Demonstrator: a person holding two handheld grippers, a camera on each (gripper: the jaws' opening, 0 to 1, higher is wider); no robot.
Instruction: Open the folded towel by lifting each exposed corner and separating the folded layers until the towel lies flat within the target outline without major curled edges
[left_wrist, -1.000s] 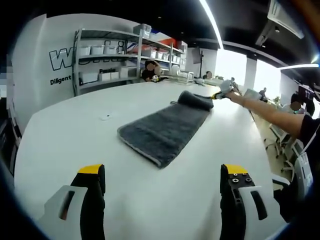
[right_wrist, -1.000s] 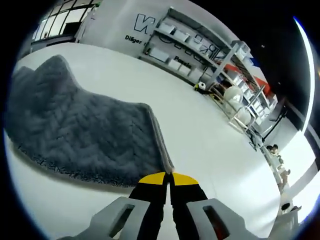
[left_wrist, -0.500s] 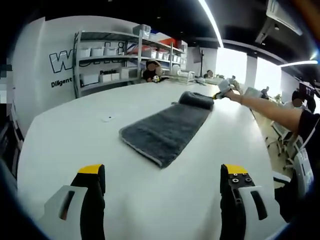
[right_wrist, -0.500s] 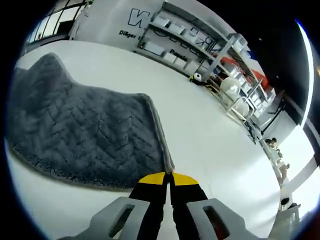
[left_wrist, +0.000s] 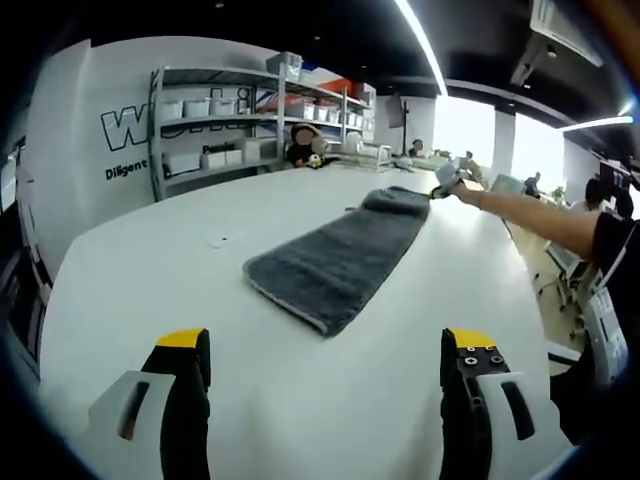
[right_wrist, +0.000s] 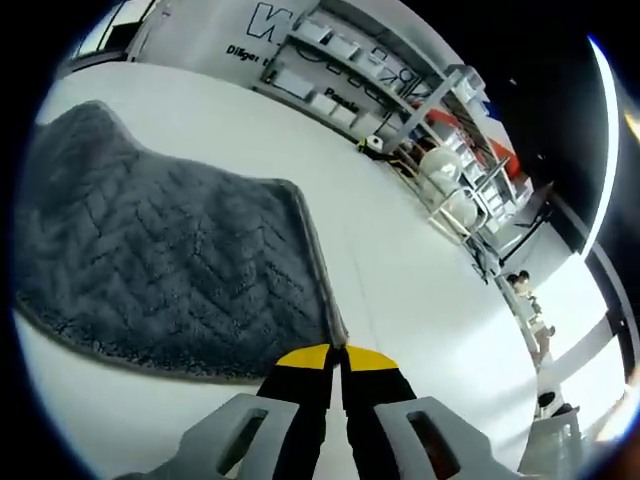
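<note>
A dark grey towel (left_wrist: 335, 255) lies as a long strip on the white table (left_wrist: 180, 290), running from the middle toward the far right. My left gripper (left_wrist: 325, 345) hangs open above the table's near edge, well short of the towel. At the towel's far end my right gripper (left_wrist: 443, 184) holds a corner, at the end of a person's outstretched arm (left_wrist: 530, 215). In the right gripper view the towel (right_wrist: 160, 270) spreads away to the left, and my right gripper (right_wrist: 335, 350) is shut on its corner, lifted a little off the table (right_wrist: 420, 290).
Metal shelving (left_wrist: 215, 125) with white bins stands by the lettered wall behind the table. The same shelving (right_wrist: 400, 95) is in the right gripper view. More desks and seated people (left_wrist: 595, 200) are at the far right. Bare tabletop lies on both sides of the towel.
The roll at the towel's far end has flattened out as my right gripper pulled the corner away. My left gripper has stayed open in place.
</note>
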